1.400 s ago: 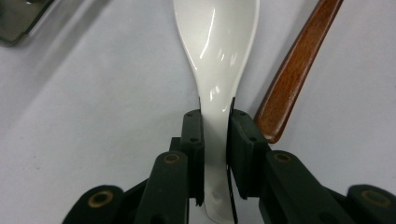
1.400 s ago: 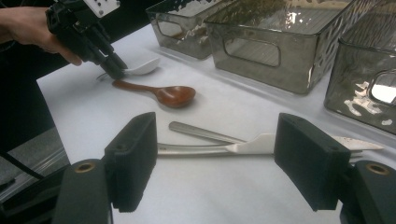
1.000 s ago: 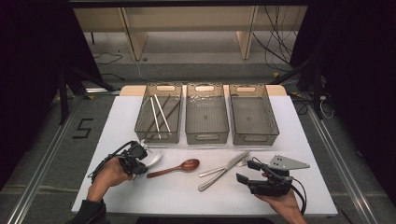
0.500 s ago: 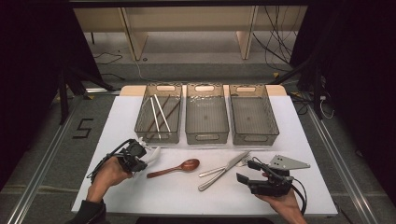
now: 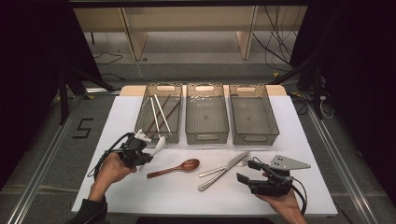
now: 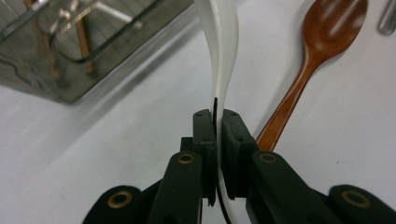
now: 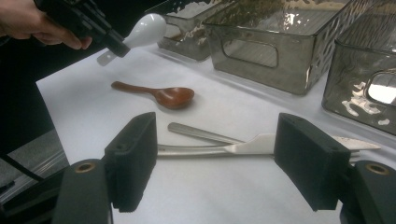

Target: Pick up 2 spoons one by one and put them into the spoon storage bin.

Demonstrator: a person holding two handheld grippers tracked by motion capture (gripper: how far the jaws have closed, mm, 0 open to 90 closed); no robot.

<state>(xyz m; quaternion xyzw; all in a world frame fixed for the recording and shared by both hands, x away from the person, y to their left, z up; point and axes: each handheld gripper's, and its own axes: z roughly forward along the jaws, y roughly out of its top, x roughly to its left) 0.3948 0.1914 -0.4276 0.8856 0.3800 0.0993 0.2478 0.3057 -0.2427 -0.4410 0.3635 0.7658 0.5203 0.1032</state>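
Note:
My left gripper [image 5: 144, 154] is shut on the handle of a white spoon [image 6: 223, 51], held above the table's left front with its bowl [image 5: 160, 141] toward the left bin [image 5: 158, 133]. A brown wooden spoon [image 5: 175, 168] lies on the white table just right of it. A metal knife [image 5: 223, 171] and a fork [image 5: 218, 169] lie crossed at centre front. My right gripper [image 5: 246, 171] is open at the right front, its jaws wide apart just short of the knife [image 7: 243, 147] and fork [image 7: 201, 134].
Three grey bins stand in a row at the back: the left one holds chopsticks [image 5: 159, 112], while the middle bin [image 5: 206, 133] and the right bin [image 5: 254, 133] look empty. The white table [image 5: 116, 116] ends near both hands.
My left gripper has lifted the white spoon slightly and shifted it a little toward the left bin. The right gripper has stayed put.

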